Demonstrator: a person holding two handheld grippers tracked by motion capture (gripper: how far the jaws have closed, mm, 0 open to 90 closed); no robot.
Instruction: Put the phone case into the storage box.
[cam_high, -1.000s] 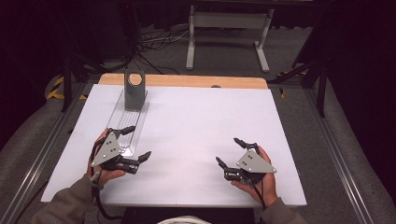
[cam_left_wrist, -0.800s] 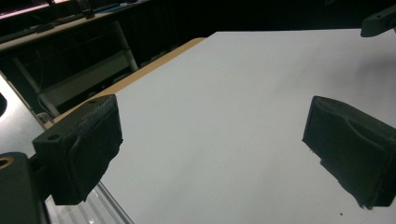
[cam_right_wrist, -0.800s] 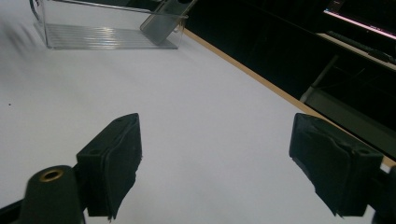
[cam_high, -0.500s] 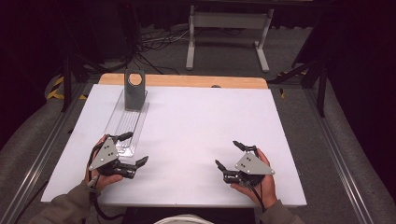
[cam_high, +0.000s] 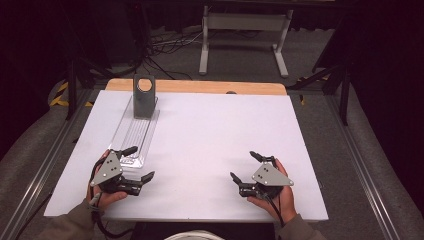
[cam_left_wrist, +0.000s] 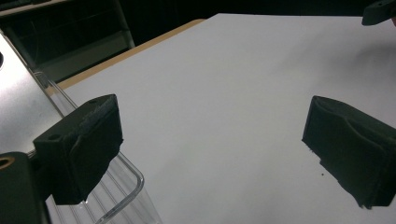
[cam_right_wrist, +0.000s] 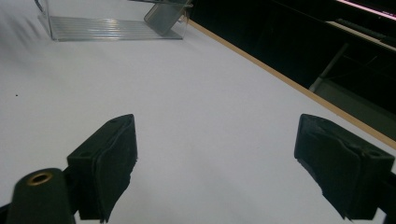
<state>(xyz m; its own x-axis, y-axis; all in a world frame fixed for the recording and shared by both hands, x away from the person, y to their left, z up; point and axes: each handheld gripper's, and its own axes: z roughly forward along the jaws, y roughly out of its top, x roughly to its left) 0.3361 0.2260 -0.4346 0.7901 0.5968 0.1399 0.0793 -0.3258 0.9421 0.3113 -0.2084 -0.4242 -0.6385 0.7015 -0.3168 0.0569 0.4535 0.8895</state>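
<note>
On the white table, both tongs, left and right, gape empty beside a clear tray.

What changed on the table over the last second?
The left gripper drew back toward the person, off the clear tray, holding nothing. The right gripper kept its place, its jaws just opening a little further, nothing between them. The tray and grey stand stayed put.
</note>
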